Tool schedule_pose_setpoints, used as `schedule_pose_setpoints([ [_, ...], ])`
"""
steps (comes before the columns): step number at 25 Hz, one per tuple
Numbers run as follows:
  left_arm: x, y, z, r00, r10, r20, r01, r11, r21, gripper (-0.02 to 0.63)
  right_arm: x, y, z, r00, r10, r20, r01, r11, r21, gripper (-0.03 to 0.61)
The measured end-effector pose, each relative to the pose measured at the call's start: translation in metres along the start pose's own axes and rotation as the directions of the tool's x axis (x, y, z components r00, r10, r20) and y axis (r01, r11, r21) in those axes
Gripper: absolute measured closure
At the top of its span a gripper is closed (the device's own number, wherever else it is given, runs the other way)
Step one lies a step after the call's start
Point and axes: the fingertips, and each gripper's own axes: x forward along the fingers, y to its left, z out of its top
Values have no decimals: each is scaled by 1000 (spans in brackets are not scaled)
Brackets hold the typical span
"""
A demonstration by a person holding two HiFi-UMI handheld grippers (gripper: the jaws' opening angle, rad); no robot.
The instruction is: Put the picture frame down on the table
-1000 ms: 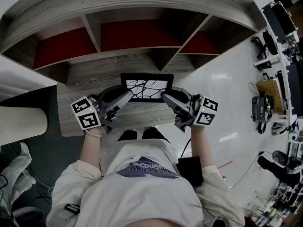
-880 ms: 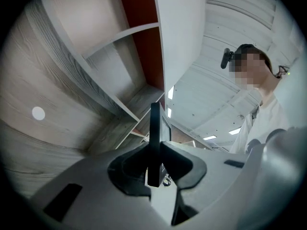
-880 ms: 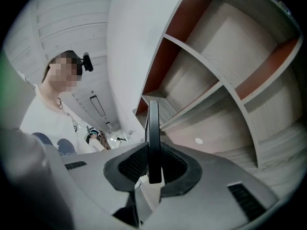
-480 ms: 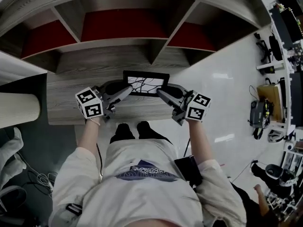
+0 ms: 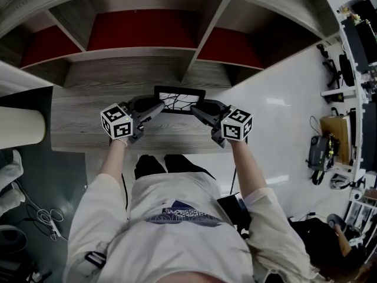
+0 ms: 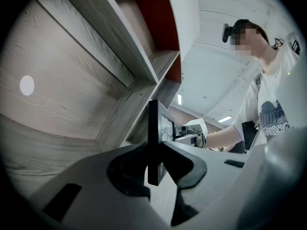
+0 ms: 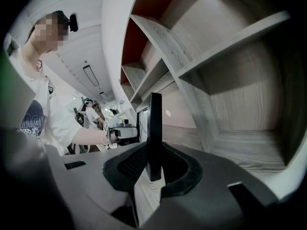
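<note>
The picture frame [image 5: 179, 100] is black-edged, with a white picture of dark branching lines, and stands upright over the wooden table [image 5: 82, 128] in front of the shelf unit. My left gripper [image 5: 158, 106] is shut on the frame's left edge, my right gripper [image 5: 197, 107] on its right edge. In the left gripper view the frame [image 6: 153, 138] shows edge-on, pinched between the dark pads of the gripper [image 6: 154, 169]. The right gripper view shows the same: the frame's edge [image 7: 154, 123] is clamped in the gripper [image 7: 153, 169]. Whether the frame's bottom edge touches the table is hidden.
A wooden shelf unit [image 5: 141, 58] with red back panels and slanted dividers rises right behind the frame. A cream roll [image 5: 17, 128] lies at the left. White floor and racks of equipment [image 5: 333, 134] are to the right. My feet [image 5: 159, 164] stand at the table's front edge.
Both grippers have come down with the frame between them, closer to the tabletop. The grip on both edges is unchanged.
</note>
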Motion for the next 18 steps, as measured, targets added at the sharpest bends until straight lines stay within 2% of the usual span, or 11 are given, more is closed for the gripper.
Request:
schedule_pose_setpoints([
  [3, 7, 12, -10, 999, 25, -24, -25, 1000, 13, 528, 7, -15, -11, 999, -4, -41, 4, 1000, 2, 499],
  [9, 63, 78, -25, 994, 65, -85, -63, 998, 25, 526, 19, -103, -22, 995, -26, -93, 30, 999, 38, 495],
  [18, 70, 110, -54, 979, 134, -153, -129, 991, 41, 522, 42, -135, -49, 982, -60, -181, 65, 998, 24, 485],
])
